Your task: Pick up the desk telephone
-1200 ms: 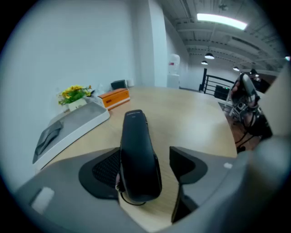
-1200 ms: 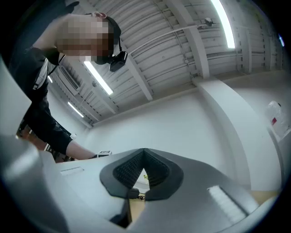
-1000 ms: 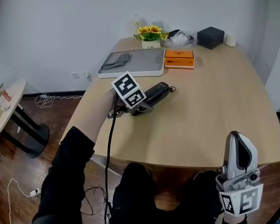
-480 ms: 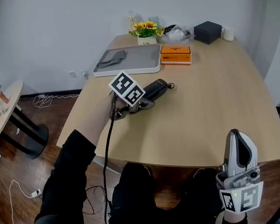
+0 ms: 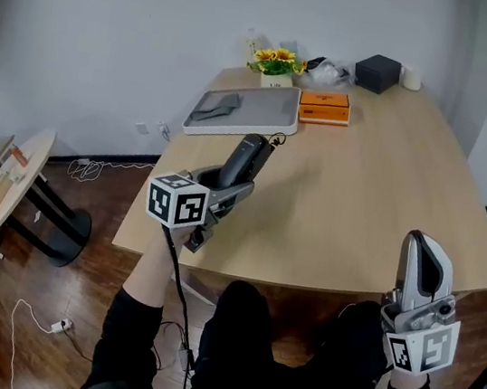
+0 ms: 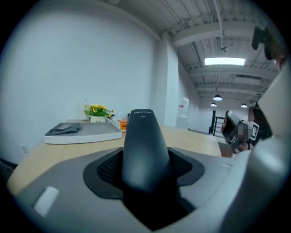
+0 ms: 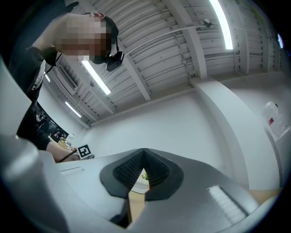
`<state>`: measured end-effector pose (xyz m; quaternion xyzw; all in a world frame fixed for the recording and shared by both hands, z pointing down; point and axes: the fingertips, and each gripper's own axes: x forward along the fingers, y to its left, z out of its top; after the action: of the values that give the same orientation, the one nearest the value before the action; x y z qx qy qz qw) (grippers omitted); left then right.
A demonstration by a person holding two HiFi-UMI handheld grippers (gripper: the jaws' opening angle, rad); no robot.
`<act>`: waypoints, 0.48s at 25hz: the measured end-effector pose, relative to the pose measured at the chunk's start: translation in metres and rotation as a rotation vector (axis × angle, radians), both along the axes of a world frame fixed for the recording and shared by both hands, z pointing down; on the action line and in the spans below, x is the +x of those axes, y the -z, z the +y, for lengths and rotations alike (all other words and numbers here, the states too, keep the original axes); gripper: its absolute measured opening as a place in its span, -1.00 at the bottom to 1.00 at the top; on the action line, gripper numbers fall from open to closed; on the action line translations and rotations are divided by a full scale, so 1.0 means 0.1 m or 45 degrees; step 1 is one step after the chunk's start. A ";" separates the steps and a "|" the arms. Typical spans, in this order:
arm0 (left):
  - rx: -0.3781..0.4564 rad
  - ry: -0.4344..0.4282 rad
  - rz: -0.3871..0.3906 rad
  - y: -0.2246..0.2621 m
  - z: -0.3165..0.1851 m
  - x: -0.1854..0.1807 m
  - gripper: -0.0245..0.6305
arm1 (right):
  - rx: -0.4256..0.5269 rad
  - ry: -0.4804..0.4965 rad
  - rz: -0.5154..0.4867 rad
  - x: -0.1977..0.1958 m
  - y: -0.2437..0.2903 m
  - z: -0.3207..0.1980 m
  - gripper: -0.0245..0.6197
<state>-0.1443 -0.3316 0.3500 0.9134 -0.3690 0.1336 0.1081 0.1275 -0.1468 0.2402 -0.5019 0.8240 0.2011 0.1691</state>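
Left gripper view: left tongs (image 6: 144, 182) clamp the telephone handset (image 6: 143, 141).

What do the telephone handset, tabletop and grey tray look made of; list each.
Telephone handset: likely hard plastic, dark satin finish; soft highlights on its curved back.
Tabletop: wood or wood-look laminate, matte; pale even tan.
Tray: unclear, perhaps plastic or coated metal; flat grey, paler rim.

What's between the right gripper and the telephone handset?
Head view: only bare table between right gripper and the telephone handset, which the left gripper's jaws hold.
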 end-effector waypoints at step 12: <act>0.497 0.302 0.266 0.96 1.24 -0.44 -0.09 | 0.028 0.000 0.012 -0.06 0.08 0.02 -0.92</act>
<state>-0.1885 -0.2073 0.2542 0.8761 -0.4793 -0.0488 -0.0178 0.1217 -0.1446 0.2318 -0.4990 0.8226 0.2126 0.1706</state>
